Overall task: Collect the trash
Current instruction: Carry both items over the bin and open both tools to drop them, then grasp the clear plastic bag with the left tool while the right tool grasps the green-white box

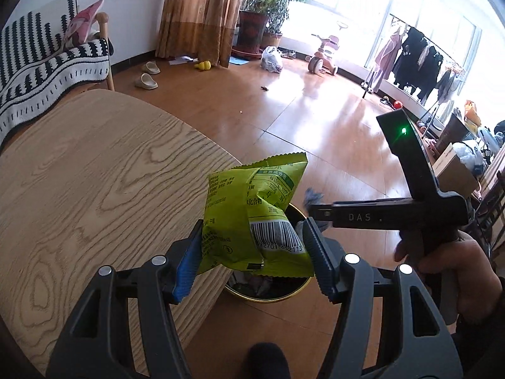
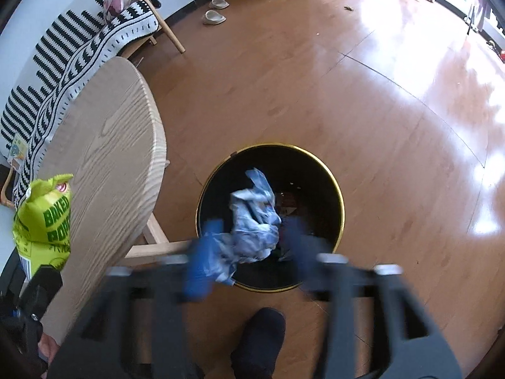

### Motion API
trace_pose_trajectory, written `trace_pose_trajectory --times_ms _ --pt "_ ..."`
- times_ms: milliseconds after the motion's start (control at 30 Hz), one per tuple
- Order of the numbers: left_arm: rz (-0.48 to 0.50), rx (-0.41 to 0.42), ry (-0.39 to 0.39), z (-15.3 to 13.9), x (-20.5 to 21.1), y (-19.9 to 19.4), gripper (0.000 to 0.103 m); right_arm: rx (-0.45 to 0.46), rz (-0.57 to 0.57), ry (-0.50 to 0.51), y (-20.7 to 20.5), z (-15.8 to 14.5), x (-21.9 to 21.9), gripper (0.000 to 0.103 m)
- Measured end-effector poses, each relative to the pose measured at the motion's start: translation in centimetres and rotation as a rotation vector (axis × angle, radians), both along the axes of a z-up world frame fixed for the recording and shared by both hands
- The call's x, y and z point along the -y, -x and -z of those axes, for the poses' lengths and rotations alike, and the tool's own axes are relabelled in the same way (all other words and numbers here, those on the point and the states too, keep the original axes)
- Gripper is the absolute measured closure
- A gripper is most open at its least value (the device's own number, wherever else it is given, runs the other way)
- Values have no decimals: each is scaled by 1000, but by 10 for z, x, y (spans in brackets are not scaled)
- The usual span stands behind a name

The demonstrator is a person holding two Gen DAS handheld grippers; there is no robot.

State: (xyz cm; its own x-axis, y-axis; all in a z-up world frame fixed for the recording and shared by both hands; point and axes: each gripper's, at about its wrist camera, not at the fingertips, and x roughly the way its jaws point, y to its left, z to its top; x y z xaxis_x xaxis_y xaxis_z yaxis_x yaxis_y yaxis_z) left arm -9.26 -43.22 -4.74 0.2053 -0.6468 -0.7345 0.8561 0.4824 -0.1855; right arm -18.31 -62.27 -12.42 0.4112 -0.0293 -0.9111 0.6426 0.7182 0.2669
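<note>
My left gripper [image 1: 254, 222] is shut on a puffy green snack bag [image 1: 252, 214], held over the table's edge and above the bin. From the right wrist view the same green bag [image 2: 41, 221] shows at the far left. The black bin with a gold rim [image 2: 342, 202] stands on the floor beside the table; its rim [image 1: 268, 300] peeks out under the bag. My right gripper [image 2: 254, 224] is blurred, open, and points down over the bin. A crumpled blue-and-white wrapper [image 2: 252, 221] hangs between its fingers above the bin's mouth, and the right pad stands apart from it. The right gripper [image 1: 312, 211] is also seen side-on.
A round wooden table [image 1: 94, 173] fills the left, with a chair under a black-and-white blanket [image 2: 79, 47] behind it. A person's dark foot [image 2: 258, 341] stands close to the bin. Slippers [image 1: 146, 80], a tricycle [image 1: 325, 53] and a clothes rack [image 1: 416, 57] stand far across the wooden floor.
</note>
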Motion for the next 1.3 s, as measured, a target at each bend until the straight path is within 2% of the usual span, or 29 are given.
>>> trace_pose_trajectory --times_ms 67,400,700,867,1100,1300 --pt "10 1 -5 1 2 0 42 18 19 35 3 -7 2 19" --pt "61 -28 -18 11 21 8 42 66 131 12 30 -13 26 19" --pt "80 -23 -6 20 49 12 41 93 223 32 52 -22 37 18" --pt "67 -12 0 21 52 11 30 102 229 22 56 -24 37 18" --pt "6 1 27 8 25 -10 18 101 173 27 41 -30 24 18" --pt "-69 36 39 -12 -25 -30 11 126 96 27 10 -45 -6 17"
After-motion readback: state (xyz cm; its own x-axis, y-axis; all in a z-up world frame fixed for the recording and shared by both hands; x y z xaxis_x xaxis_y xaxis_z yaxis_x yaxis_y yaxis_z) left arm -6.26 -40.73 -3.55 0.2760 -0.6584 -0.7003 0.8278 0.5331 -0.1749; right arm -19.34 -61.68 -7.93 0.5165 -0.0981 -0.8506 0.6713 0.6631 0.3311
